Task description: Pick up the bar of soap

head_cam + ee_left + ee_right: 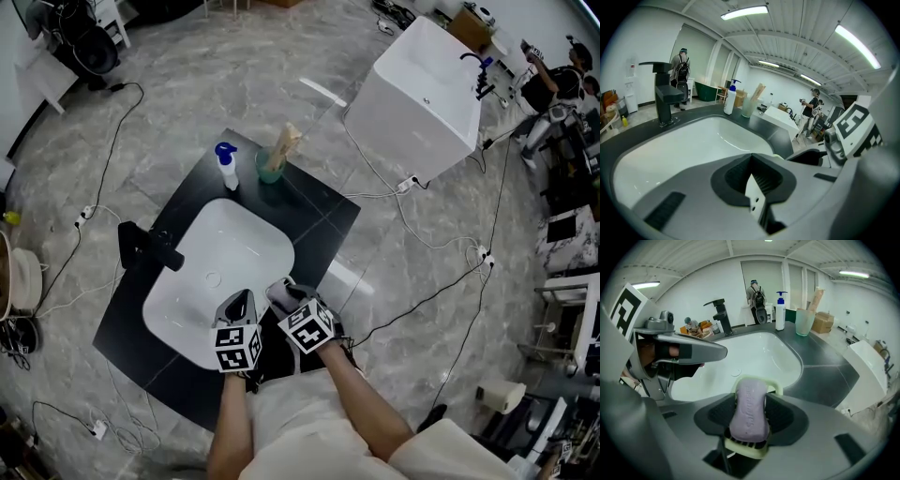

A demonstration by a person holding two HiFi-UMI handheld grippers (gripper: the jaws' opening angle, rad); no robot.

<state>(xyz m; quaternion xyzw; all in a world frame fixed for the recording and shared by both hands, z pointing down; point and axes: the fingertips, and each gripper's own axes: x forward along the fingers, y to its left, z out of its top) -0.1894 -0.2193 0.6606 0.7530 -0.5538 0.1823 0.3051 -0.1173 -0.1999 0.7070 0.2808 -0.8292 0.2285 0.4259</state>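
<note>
A purple bar of soap (749, 411) lies on a pale green soap dish (743, 447) at the near rim of the white sink (759, 357). My right gripper (751, 404) straddles the bar, one dark pad on each side, and stands open. In the head view the right gripper (281, 292) sits at the sink's near edge (187, 333), and the soap is hidden under it. Beside it, my left gripper (239, 305) hovers over the basin. Its jaws (751, 180) are shut with nothing between them.
A black faucet (150, 246) stands at the sink's left. A white pump bottle with a blue top (226, 165) and a green cup (271, 167) stand on the black counter (319, 211) behind the basin. A white box (422, 94) stands beyond, and cables run across the floor.
</note>
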